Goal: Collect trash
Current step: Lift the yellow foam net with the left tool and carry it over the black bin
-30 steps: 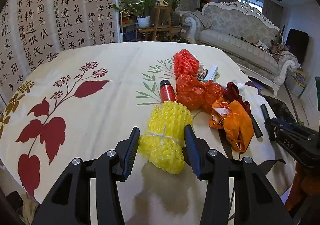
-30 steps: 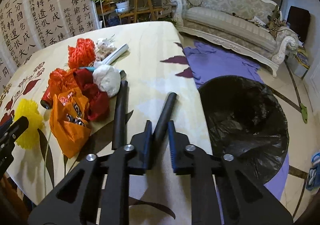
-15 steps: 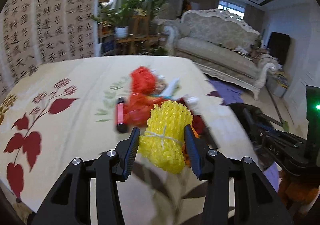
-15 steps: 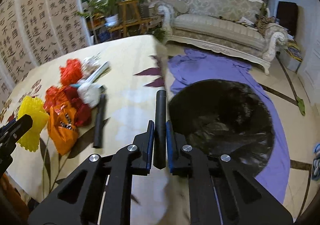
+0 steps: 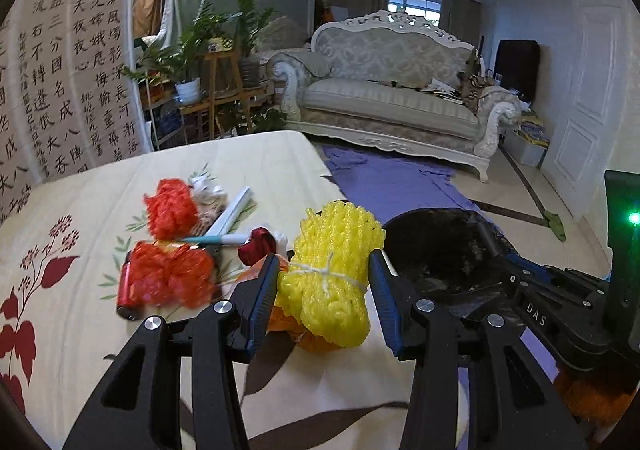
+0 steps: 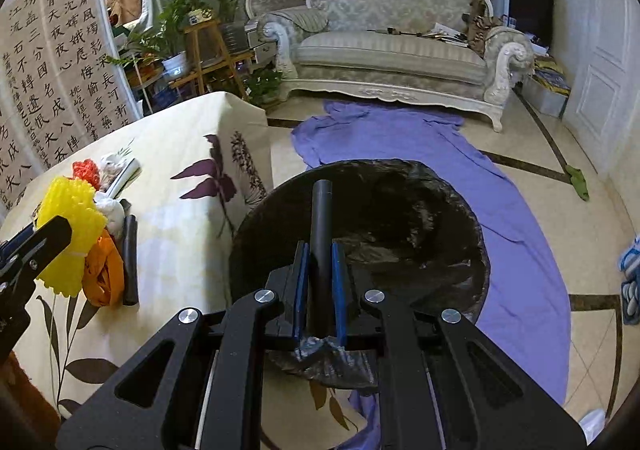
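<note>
We are partway through collecting the trash, and as far as we can judge nothing we hold has gone in yet: the black-lined trash bin stands on the floor just beside the table, and what lies at its bottom we cannot make out against the dark liner. Our right gripper has its jaws drawn narrow and clamped on a black tube, which stands up between the blue pads with its free end over the mouth of the bin, so that piece looks ready to drop. Our left gripper holds its jaws about half apart, pressed on either side of a yellow foam net bundle tied round the middle with white string; the bundle fills the gap between the pads and sticks out well past the fingertips, above the table edge with the bin near on its right. Left on the table we see two orange-red foam nets, a red can, a white tube, an orange bag, a white crumpled wad and another black tube, all still to be picked up.
</note>
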The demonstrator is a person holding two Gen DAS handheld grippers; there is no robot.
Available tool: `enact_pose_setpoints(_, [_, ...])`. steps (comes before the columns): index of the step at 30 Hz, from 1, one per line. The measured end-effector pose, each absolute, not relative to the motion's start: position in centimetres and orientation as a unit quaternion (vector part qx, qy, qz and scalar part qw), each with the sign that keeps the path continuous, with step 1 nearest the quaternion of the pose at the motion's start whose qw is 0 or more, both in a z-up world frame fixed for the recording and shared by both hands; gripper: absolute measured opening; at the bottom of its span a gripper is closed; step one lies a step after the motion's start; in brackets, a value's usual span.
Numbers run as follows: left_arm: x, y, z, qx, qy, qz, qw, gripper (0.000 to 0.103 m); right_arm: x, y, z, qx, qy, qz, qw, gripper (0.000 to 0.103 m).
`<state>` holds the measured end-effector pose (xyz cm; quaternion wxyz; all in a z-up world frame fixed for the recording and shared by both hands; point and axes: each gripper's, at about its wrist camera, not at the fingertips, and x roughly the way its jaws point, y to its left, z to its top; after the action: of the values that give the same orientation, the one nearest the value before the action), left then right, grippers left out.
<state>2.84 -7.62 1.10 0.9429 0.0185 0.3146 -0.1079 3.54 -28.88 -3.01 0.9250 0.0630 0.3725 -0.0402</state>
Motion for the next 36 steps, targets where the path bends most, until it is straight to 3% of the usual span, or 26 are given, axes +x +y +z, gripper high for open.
enact_pose_setpoints(18, [2.1, -5.5, 1.2, 0.009, 0.314, -0.071, 0.947, 0.046, 3.9, -28.3, -3.7, 0.070, 0.382, -0.017, 0.921, 0.012])
enact_pose_setpoints(36, [0.9, -6.3, 3.6, -0.003, 0.287, -0.089, 0.954, 0.046, 0.8, -28.2, 1.3, 0.060, 0.328, -0.011, 0.943, 0.012])
